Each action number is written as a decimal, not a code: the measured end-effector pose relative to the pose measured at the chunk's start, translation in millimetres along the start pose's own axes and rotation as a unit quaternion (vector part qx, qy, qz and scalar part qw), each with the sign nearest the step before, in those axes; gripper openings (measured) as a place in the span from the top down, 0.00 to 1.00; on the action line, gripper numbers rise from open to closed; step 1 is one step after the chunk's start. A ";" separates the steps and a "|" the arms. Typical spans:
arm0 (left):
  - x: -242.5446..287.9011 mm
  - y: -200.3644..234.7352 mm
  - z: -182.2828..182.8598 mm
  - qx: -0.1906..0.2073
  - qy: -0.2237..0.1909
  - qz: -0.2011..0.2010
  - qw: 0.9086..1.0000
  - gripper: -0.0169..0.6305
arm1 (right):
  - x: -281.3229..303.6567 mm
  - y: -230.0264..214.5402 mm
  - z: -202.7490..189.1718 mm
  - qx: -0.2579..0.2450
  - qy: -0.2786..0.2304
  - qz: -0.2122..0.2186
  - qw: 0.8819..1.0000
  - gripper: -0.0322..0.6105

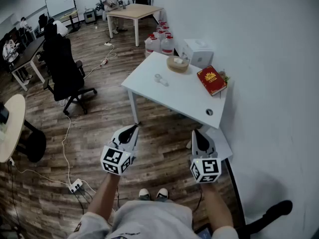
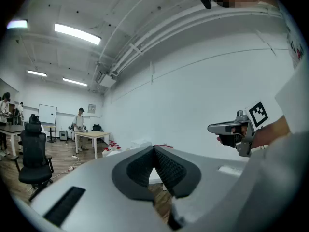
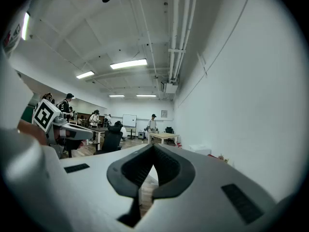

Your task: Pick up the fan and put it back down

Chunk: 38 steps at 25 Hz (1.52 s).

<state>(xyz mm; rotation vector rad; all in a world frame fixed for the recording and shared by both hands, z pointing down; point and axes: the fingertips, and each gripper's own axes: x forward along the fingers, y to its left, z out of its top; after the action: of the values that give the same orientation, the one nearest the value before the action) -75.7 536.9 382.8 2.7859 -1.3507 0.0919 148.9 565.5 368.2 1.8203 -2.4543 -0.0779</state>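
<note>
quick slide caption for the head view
Left gripper and right gripper, both shut and empty, held short of a white table bearing a red book

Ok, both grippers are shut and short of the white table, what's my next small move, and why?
Probably step closer to the white table. The left gripper and right gripper are shut, empty and over the floor short of it; the small pale item on it, possibly the fan, looks beyond reach.
</note>
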 end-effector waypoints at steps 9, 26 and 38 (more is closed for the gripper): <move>5.7 2.2 -3.1 -0.002 0.006 -0.001 1.000 0.97 | 3.2 -0.8 1.9 0.012 -0.014 0.009 1.000 0.96; 32.9 -13.5 -12.0 -0.020 0.012 0.004 1.000 0.97 | 11.6 -32.6 -4.2 0.016 -0.029 0.001 0.999 0.51; 56.7 -16.5 -36.9 -0.030 0.022 0.028 0.999 0.97 | 41.8 -48.1 -39.8 0.011 0.004 0.056 0.998 0.51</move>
<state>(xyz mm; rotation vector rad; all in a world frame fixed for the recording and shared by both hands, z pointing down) -29.0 505.1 423.5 2.6811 -1.3981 0.1119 186.6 511.9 405.0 1.6852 -2.5558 -0.0363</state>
